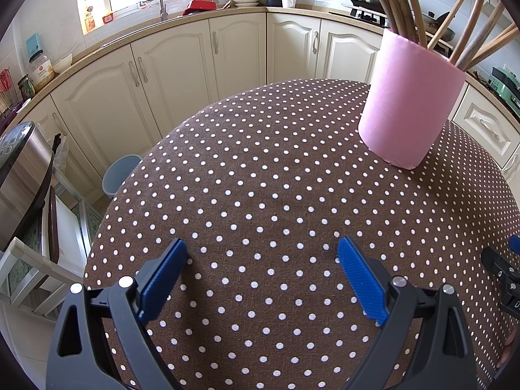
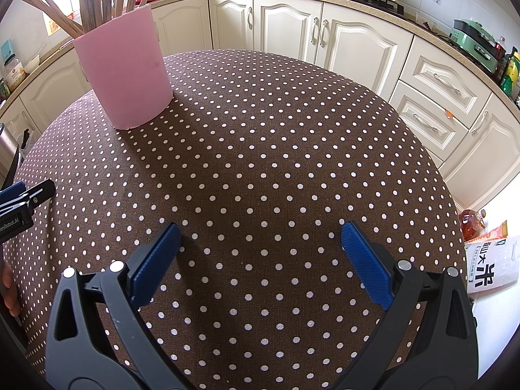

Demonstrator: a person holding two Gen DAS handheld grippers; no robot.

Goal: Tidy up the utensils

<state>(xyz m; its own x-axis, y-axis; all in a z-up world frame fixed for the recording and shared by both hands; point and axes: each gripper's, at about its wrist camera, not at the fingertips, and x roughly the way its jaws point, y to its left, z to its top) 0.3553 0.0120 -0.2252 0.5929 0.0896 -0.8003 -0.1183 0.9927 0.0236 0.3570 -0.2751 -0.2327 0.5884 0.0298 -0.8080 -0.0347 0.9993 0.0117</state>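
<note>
holder (image 1: 406,104) pink | tablecloth (image 1: 260,178) brown, white dots | tongs pads (image 1: 360,279) blue

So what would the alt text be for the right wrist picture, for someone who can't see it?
A pink cup full of wooden utensils stands at the far left of a brown polka-dot table. The right gripper, open and empty, hangs over the near edge, with cream kitchen cabinets behind.

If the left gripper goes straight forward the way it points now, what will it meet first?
Probably only the polka-dot tablecloth: the open left gripper points over bare cloth. The pink holder stands to the right of that line, though depth is unclear.
</note>
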